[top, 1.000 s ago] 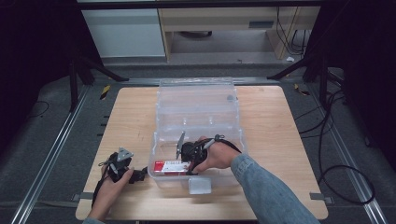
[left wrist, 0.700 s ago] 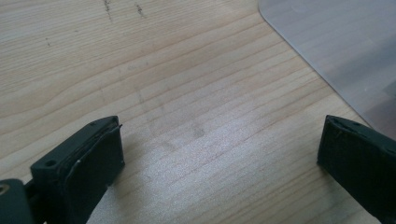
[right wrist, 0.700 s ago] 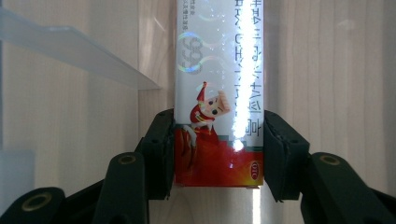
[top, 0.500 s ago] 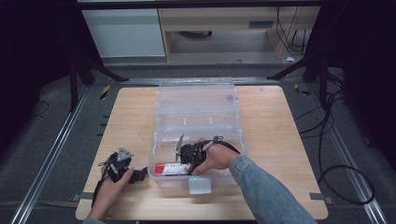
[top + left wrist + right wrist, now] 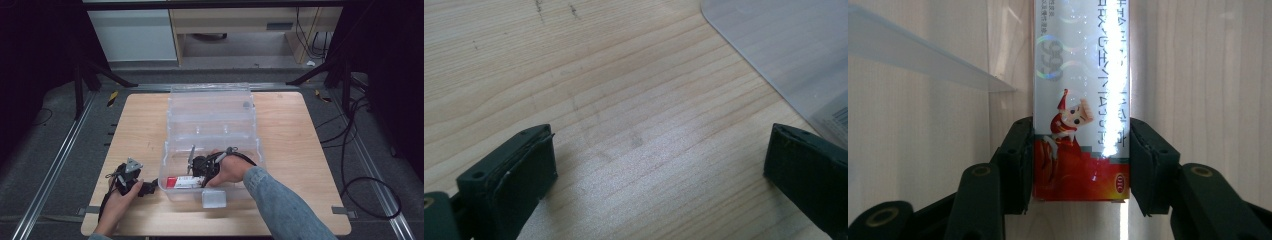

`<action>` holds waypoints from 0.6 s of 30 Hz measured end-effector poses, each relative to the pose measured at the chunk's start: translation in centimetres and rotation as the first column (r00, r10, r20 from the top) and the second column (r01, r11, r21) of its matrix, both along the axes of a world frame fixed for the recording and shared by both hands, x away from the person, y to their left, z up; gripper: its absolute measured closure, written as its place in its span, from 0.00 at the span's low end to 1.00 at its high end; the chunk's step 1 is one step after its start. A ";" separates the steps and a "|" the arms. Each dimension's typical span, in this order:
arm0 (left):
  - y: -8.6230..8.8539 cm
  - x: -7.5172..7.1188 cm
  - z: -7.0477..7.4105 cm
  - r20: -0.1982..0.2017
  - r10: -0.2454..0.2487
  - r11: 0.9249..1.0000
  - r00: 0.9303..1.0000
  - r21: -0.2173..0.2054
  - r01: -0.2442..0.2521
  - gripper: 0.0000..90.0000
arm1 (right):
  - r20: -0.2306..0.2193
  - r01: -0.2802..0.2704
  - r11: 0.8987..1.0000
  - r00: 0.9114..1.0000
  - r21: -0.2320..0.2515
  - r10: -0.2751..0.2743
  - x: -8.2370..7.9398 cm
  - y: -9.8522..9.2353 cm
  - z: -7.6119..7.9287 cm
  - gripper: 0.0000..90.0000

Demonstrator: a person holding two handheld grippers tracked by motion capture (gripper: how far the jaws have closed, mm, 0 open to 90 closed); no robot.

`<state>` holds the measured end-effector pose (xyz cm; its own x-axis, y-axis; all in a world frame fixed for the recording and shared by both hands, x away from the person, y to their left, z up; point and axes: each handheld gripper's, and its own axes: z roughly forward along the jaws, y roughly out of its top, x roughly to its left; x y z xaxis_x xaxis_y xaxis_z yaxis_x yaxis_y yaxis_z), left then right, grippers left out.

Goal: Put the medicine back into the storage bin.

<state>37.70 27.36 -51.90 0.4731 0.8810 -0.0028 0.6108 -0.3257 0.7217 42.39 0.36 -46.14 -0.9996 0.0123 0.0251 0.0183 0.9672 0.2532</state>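
Little is changed since earlier; right tool [image 5: 1080, 165] pinches red-and-white carton [image 5: 1081, 100] inside clear bin [image 5: 212, 145]. Left tool [image 5: 659, 175] rests spread on table [image 5: 599, 100]. Glossy carton may slip or snag the bin wall.

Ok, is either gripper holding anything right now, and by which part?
The right gripper clamps the glossy red-and-white carton across the two long sides near its red end. The left gripper is open over bare wood.

One clear plastic box [image 5: 210, 125], one red-and-white carton [image 5: 183, 181], two tongs: left [image 5: 148, 188], right [image 5: 1080, 165]; one table [image 5: 300, 150].
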 end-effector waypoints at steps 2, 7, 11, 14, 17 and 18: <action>0.0 0.0 0.0 0.000 0.000 1.000 1.000 0.000 0.000 0.00 | 0.001 0.012 1.000 1.000 0.009 -0.012 0.0 0.0 0.1 0.52; 0.0 0.0 0.0 -0.002 -0.002 1.000 1.000 0.002 0.002 0.00 | 0.009 0.019 0.999 1.000 0.041 -0.019 0.0 0.0 0.8 0.55; 0.1 0.0 0.0 0.000 -0.007 1.000 1.000 0.000 0.007 0.00 | 0.040 0.034 0.995 0.999 0.094 -0.038 -0.2 -0.4 2.0 0.63; 0.2 -0.1 0.1 -0.005 -0.009 1.000 1.000 0.005 0.009 0.01 | 0.063 0.053 0.989 0.996 0.138 -0.062 -0.3 -0.9 3.0 0.71; 0.3 -0.2 0.4 -0.007 -0.009 1.000 1.000 0.005 0.009 0.07 | 0.086 0.073 0.983 0.992 0.169 -0.088 -0.7 -1.4 4.0 0.76; 0.3 -0.3 0.5 -0.007 -0.009 1.000 1.000 -0.002 0.009 0.09 | 0.091 0.075 0.982 0.992 0.173 -0.092 -0.7 -1.6 4.3 0.77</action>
<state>37.44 27.69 -51.41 0.4814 0.8765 -0.0079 0.6129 -0.3302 0.7178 41.67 -1.21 -41.86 -0.9929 0.0995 -0.0645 0.0637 0.9064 0.4175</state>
